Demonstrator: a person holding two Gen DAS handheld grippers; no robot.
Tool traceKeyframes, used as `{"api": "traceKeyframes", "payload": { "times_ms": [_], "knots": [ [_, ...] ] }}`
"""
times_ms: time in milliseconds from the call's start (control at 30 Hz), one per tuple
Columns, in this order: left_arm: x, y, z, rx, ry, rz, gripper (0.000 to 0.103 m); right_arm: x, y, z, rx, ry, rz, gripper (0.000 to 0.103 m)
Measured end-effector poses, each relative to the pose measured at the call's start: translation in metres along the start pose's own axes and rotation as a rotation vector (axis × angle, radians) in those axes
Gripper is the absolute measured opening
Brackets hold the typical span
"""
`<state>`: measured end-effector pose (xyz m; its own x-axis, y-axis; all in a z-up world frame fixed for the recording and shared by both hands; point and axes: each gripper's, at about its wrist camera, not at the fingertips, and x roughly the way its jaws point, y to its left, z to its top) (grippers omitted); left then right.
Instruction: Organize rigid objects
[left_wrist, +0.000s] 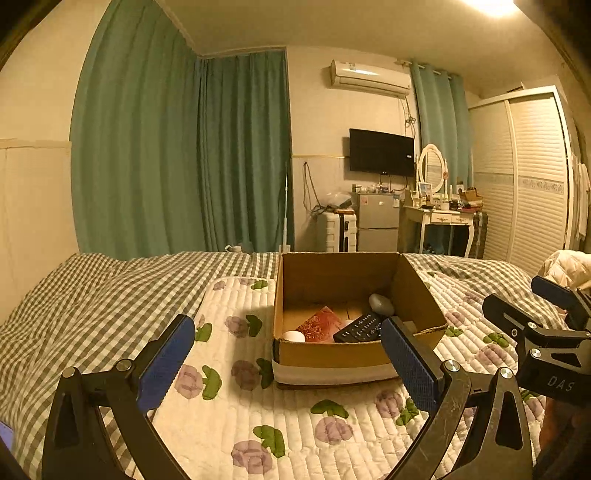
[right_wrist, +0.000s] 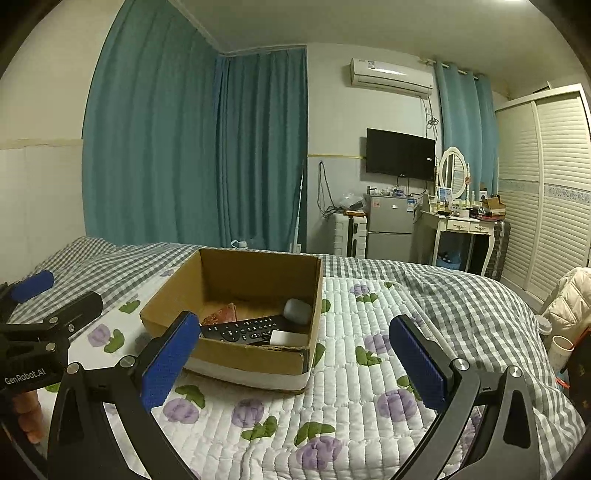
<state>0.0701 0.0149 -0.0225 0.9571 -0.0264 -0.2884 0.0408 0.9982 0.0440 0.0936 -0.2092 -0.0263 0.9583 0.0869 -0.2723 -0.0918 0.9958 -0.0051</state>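
Both tools stood spread and held nothing: the left gripper (left_wrist: 288, 354) and the right gripper (right_wrist: 291, 356) hung above the floral quilt (right_wrist: 332, 417). On that quilt sat an open cardboard box (left_wrist: 332, 354). Inside it lay a black remote control (right_wrist: 245, 329), a red patterned packet (left_wrist: 320, 325), a grey rounded case (right_wrist: 298, 311), and a small white object (left_wrist: 293, 336).
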Motion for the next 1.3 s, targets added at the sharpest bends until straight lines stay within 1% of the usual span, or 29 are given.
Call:
{"api": "traceKeyframes", "payload": {
  "times_ms": [1100,1300],
  "knots": [
    [0.0027,0.0012,-0.0042,0.0,0.024,0.003,0.103,0.0066,0.0021,-0.0058,-0.008,0.025,-0.008,0.103],
    [0.0036,0.0021,-0.0051,-0.004,0.019,0.0,0.103,0.0066,0.0027,-0.0062,-0.009,0.028,-0.008,0.103]
  ]
}}
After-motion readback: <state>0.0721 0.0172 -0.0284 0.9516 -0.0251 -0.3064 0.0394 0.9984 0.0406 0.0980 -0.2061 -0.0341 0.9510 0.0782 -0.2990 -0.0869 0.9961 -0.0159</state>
